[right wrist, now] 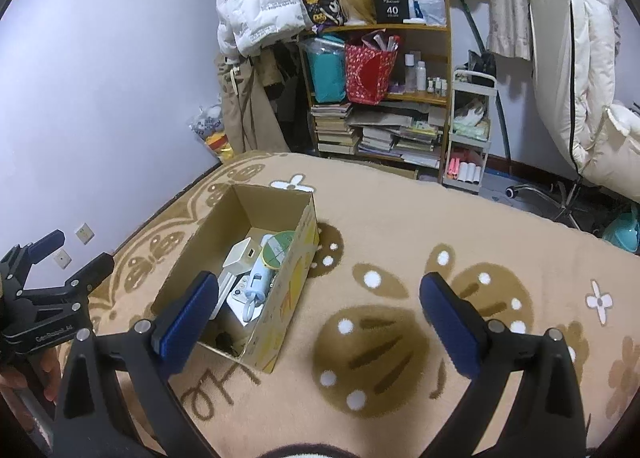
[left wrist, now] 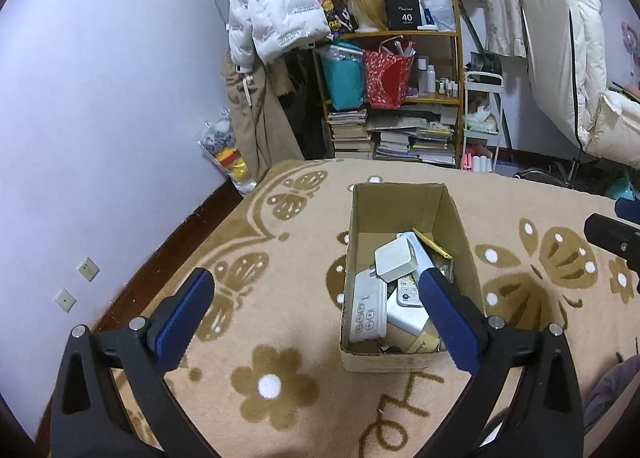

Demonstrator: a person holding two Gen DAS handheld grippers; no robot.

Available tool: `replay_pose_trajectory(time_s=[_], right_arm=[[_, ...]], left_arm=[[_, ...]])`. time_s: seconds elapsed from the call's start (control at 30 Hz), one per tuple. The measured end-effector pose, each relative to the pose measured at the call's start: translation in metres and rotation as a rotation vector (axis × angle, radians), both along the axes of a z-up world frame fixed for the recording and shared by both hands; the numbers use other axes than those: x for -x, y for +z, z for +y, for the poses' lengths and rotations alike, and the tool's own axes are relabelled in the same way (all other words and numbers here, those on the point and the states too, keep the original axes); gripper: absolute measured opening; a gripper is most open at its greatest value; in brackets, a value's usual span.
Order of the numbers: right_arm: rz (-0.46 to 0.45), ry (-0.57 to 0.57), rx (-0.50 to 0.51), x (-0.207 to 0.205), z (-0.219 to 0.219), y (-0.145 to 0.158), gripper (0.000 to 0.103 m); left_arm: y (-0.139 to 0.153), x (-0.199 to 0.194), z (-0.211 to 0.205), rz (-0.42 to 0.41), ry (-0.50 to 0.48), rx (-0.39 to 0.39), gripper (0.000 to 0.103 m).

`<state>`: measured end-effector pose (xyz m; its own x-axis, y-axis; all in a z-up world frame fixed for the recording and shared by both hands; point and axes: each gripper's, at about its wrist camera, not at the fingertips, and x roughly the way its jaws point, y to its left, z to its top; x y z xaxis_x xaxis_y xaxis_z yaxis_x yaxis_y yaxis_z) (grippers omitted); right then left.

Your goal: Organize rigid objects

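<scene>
I see both my left gripper (left wrist: 316, 298) and right gripper (right wrist: 320, 306) spread wide, holding nothing, above the blanket (right wrist: 400, 217). The cardboard box (left wrist: 460, 225) of gadgets sits near the blanket's far-left corner.

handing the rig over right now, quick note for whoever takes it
Left gripper: open, empty, above the blanket just left of the cardboard box.
Right gripper: open, empty, to the right of the box.
Box holds a white adapter, a white remote, a round green-and-white item and a light blue gadget.
Done: the rigid items in view are in the box.
Left: none loose on the visible blanket; check out of view.
</scene>
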<state>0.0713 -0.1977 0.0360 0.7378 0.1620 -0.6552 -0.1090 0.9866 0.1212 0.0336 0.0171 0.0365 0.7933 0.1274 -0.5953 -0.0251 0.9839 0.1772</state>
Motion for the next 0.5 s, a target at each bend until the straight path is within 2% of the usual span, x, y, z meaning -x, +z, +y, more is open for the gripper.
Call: replay_pose_trajectory(time_s=[0.23, 0.5], right_arm=[[-0.057, 0.004, -0.001, 0.030, -0.001, 0.016, 0.103], [-0.124, 0.009, -0.024, 0.058, 0.000, 0.025, 0.103]], left_arm=[[0.018, 0.025, 0.008, -0.037, 0.005, 0.100, 0.102], [0.029, 0.052, 0.004, -0.115, 0.010, 0.065, 0.102]])
